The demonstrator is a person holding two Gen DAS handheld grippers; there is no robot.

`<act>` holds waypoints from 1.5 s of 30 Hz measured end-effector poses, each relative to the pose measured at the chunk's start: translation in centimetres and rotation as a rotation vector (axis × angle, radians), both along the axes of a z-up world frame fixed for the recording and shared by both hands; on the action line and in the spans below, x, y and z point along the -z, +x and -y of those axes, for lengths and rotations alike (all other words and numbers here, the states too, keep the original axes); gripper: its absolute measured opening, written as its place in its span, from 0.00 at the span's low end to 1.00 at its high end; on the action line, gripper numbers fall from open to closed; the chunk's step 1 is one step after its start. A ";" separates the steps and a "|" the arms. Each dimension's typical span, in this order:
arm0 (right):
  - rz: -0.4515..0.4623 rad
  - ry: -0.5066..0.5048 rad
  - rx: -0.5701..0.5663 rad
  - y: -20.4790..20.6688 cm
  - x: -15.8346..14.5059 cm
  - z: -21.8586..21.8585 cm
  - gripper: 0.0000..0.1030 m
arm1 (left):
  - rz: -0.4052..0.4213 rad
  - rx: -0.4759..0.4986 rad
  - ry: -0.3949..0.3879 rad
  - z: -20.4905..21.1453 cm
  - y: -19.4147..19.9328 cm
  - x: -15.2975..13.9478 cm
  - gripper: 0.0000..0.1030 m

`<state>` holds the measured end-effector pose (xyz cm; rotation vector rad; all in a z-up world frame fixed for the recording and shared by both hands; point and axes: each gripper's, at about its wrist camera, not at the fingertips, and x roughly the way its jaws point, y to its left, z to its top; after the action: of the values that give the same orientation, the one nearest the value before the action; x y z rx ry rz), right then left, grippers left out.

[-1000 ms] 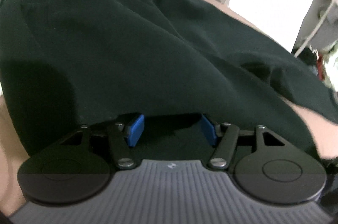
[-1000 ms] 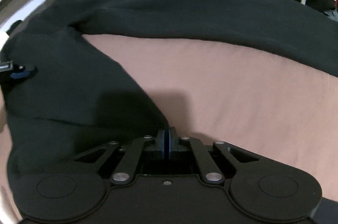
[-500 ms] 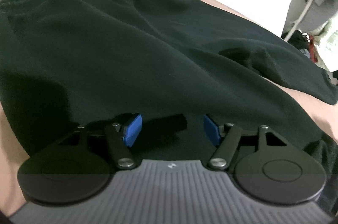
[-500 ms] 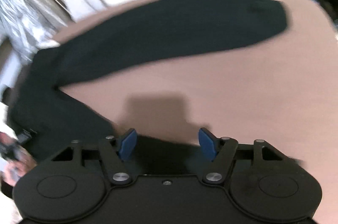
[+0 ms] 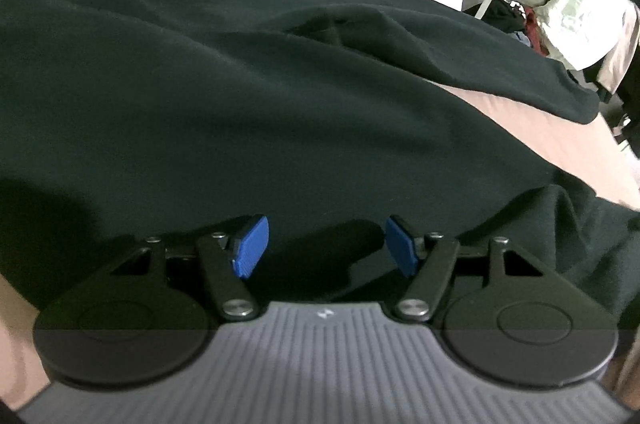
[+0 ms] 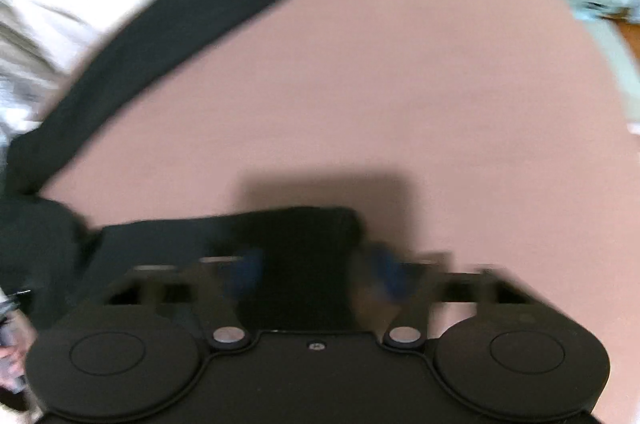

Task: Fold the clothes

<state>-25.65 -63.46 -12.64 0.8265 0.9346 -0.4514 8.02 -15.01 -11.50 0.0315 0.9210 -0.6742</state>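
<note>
Since the earlier frame the right hand-held gripper (image 6: 316,270) has swung away from the body of the dark garment (image 5: 248,112) and now looks over a wide bare stretch of the pinkish bed sheet (image 6: 400,84), while the left hand-held gripper (image 5: 326,248) has slid a little sideways, so that a long dark sleeve (image 5: 460,52) ahead of it shows more fully. From the left wrist view, the left hand-held gripper has its blue pads (image 5: 250,248) spread apart above the cloth; dark fabric lies below and between them, but the pads do not press on it. This view shows the broad wrinkled body of the garment filling nearly everything in front, with a heap of other laundry (image 5: 560,4) far ahead to the right. The right wrist view is blurred; its jaws are closing, and the end of a dark sleeve (image 6: 304,244) lies between the blue pads (image 6: 244,272), though I cannot tell if they already pinch it. Only this view shows the second sleeve (image 6: 192,20) stretched diagonally ahead to the left across the sheet.
</note>
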 end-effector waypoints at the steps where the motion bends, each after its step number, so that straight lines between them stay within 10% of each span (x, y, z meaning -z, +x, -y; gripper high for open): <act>1: 0.039 -0.015 0.008 -0.2 0.1 -0.3 0.18 | 0.015 -0.003 0.002 0.3 -0.4 0.0 0.63; 6: 0.119 -0.308 0.036 -2.6 -5.3 -2.9 0.14 | -0.032 -0.005 -0.044 -0.9 -2.8 0.4 0.63; 8: 0.017 -0.442 0.037 -3.3 -7.1 -3.2 0.15 | -0.002 0.023 -0.002 -0.9 -4.2 0.5 0.63; 14: -0.142 -0.437 -0.015 -0.9 -4.3 -2.4 0.16 | 0.075 0.114 0.102 1.1 -6.7 0.8 0.71; 19: -0.272 -0.536 -0.065 -0.8 -2.1 -2.9 0.39 | 0.039 0.115 0.061 -0.3 -6.7 0.3 0.71; 29: 0.148 -0.044 0.122 -9.7 -3.4 -1.6 0.55 | -0.045 0.068 -0.078 0.9 -4.6 0.1 0.73; 34: 0.228 -0.008 0.135 -10.9 -5.4 -4.4 0.61 | -0.038 0.095 -0.054 1.9 -5.6 -0.2 0.73; 42: -0.015 0.033 0.196 -10.6 -2.8 -3.9 0.66 | -0.005 0.090 0.009 2.3 -6.6 0.0 0.73; 45: 0.027 0.130 0.177 -10.8 0.0 -3.9 0.63 | -0.014 0.075 0.007 2.0 -6.5 -0.1 0.73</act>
<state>-36.44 -59.60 -12.61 1.0365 0.8764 -0.5352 1.51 -16.96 -11.41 0.0679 0.9394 -0.7411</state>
